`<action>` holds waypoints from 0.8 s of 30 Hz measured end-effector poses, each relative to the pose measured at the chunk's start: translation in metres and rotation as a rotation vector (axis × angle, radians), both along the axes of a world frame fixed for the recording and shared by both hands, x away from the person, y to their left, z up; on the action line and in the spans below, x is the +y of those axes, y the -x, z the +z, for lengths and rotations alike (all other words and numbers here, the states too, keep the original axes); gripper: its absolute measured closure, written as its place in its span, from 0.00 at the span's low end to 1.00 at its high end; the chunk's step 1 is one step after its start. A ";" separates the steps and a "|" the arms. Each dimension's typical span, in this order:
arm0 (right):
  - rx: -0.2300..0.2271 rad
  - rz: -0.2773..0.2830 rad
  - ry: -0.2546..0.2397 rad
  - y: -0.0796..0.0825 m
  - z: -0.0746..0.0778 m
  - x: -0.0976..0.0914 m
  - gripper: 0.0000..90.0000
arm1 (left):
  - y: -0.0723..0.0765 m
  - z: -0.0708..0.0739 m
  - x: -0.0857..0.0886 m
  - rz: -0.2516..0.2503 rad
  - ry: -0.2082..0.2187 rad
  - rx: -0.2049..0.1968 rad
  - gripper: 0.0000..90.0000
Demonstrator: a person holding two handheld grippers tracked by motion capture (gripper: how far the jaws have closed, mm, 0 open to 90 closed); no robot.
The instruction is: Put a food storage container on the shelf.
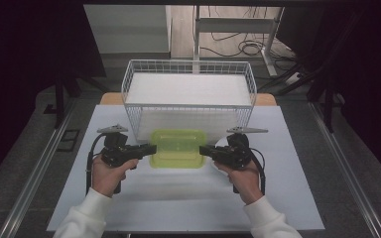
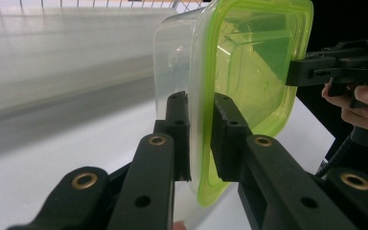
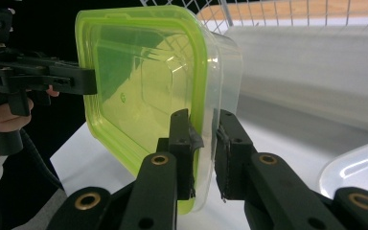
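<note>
A clear plastic container with a lime-green lid point(image 1: 177, 148) hangs just in front of the wire basket, held between my two grippers. My left gripper point(image 1: 151, 148) is shut on its left edge and my right gripper point(image 1: 203, 149) on its right edge. In the left gripper view the container point(image 2: 249, 62) stands on edge, and the black jaws of the left gripper point(image 2: 199, 110) pinch the lid's rim. The right gripper point(image 2: 311, 72) grips the far side. In the right gripper view the right gripper point(image 3: 203, 124) clamps the rim of the container point(image 3: 143, 81), with the left gripper point(image 3: 72, 79) opposite.
A white wire basket point(image 1: 188, 62) with a white liner stands at the back of the white table top point(image 1: 178, 198), right behind the container. Another clear plastic piece point(image 3: 359, 167) lies on the table by my right gripper. Dark floor and metal rails flank the table.
</note>
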State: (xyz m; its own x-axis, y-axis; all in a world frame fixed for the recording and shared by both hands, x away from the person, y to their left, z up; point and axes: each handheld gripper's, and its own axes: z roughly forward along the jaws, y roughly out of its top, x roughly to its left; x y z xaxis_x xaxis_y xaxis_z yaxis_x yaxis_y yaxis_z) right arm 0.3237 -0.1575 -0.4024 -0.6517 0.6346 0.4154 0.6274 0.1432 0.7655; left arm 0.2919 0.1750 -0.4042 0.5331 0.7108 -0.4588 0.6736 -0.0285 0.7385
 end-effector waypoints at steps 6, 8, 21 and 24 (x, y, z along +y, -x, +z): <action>-0.015 -0.007 -0.017 -0.003 0.008 -0.002 0.87 | -0.003 0.013 -0.001 -0.004 -0.008 -0.021 0.88; -0.021 -0.004 -0.019 -0.004 0.012 -0.001 0.87 | -0.004 0.015 0.000 -0.004 -0.009 -0.024 0.88; -0.064 -0.003 -0.014 -0.014 0.038 -0.001 0.87 | -0.015 0.038 0.000 0.001 0.005 -0.053 0.88; -0.072 -0.006 -0.011 -0.019 0.045 -0.001 0.87 | -0.023 0.042 -0.001 0.003 0.020 -0.046 0.88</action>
State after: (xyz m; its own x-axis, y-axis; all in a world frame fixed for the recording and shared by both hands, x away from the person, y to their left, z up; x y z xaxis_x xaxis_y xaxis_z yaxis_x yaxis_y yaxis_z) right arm 0.3429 -0.1588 -0.3578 -0.6767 0.6340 0.3743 0.5711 0.1311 0.8104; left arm 0.3148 0.1744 -0.3624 0.5517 0.7034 -0.4480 0.6392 -0.0116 0.7689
